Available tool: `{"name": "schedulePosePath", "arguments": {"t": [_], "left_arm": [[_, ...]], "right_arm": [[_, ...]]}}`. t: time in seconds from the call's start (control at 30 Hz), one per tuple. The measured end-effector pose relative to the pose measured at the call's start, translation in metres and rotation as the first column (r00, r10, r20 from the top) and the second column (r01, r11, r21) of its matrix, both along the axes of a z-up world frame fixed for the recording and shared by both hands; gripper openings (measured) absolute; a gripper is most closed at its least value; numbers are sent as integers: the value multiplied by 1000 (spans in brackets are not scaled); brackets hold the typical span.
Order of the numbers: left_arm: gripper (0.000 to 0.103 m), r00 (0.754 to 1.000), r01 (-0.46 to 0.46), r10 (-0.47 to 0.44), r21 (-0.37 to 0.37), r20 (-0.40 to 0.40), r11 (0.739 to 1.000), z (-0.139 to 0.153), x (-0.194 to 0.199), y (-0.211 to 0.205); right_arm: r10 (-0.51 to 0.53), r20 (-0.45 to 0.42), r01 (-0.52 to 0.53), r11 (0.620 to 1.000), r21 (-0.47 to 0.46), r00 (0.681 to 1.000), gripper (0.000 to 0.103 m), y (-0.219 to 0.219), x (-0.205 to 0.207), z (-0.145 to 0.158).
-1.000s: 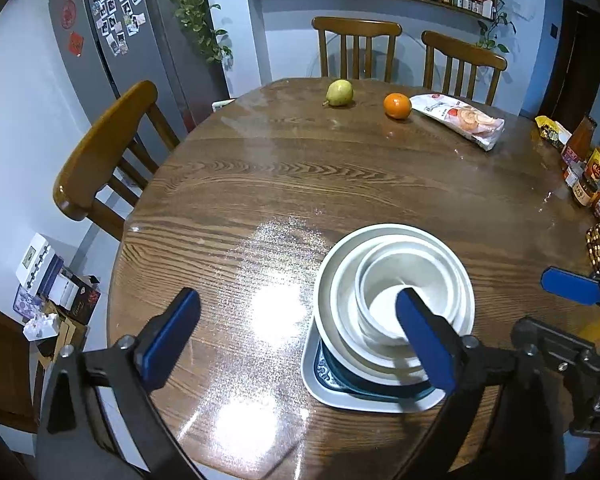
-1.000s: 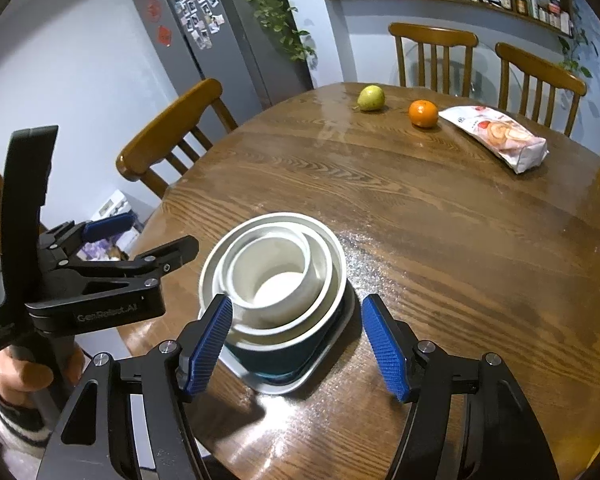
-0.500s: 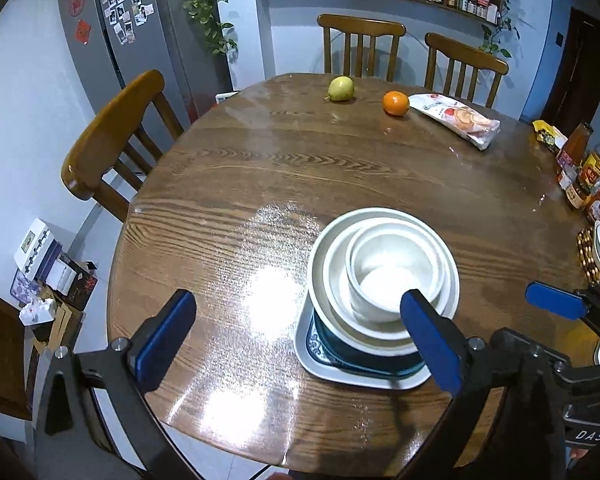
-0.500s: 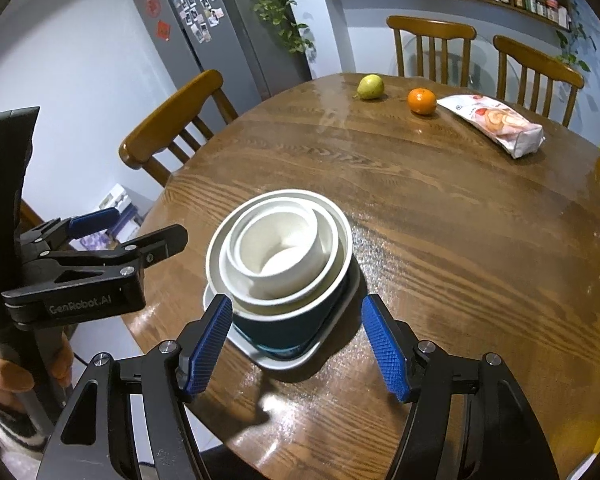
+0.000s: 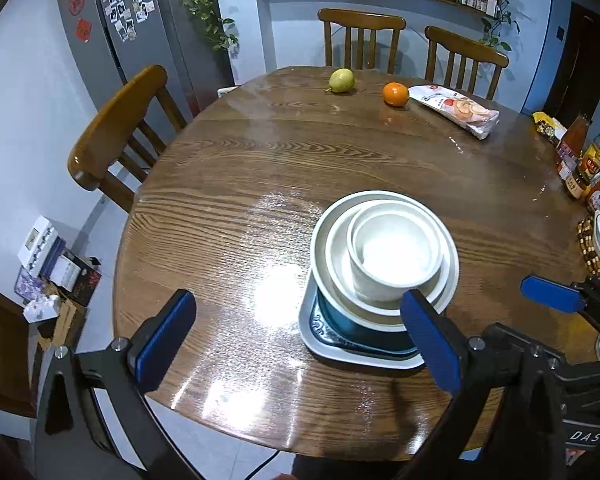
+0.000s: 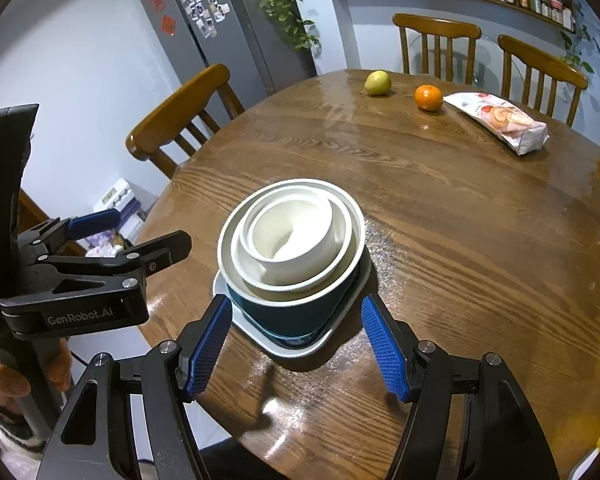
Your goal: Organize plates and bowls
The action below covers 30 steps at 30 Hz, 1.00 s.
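1. The stack of dishes sat near the front edge of the round wooden table [image 5: 340,152]; at its base lay a pale squarish plate [image 6: 342,312] resting flat on the wood; on that plate stood a dark teal bowl [image 6: 296,314]; nested inside the teal bowl were a shallow white bowl [image 6: 342,250] and, innermost, a small white bowl [image 6: 300,232].
2. The left gripper [image 5: 300,334] hovered just in front of the stack and a little to its left, its blue pads wide apart and holding nothing; its right pad overlapped the stack's near rim in the left wrist view, though contact could not be told.
3. The right gripper [image 6: 298,346] hung just in front of the stack, its jaws spread to either side of the plate's near corner, empty.
4. Well beyond the stack, at the far side, lay a pear [image 5: 342,80], an orange [image 5: 396,94] and a snack bag [image 5: 456,110]; jars and bottles [image 5: 584,168] stood to the stack's right.
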<state>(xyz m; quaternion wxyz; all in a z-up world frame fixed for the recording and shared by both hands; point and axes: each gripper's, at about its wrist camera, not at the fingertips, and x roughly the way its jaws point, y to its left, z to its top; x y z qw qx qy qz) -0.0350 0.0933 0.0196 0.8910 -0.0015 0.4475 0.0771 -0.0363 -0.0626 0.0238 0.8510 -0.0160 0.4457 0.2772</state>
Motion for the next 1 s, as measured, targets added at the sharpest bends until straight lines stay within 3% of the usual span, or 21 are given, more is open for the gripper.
{"name": "schedulePosePath", "arguments": {"t": [1.0], "left_arm": [[102, 999, 9, -8, 32, -32, 999, -8, -2, -7]], "right_arm": [[12, -40, -12, 1000, -3, 999, 69, 8, 3, -9]]}}
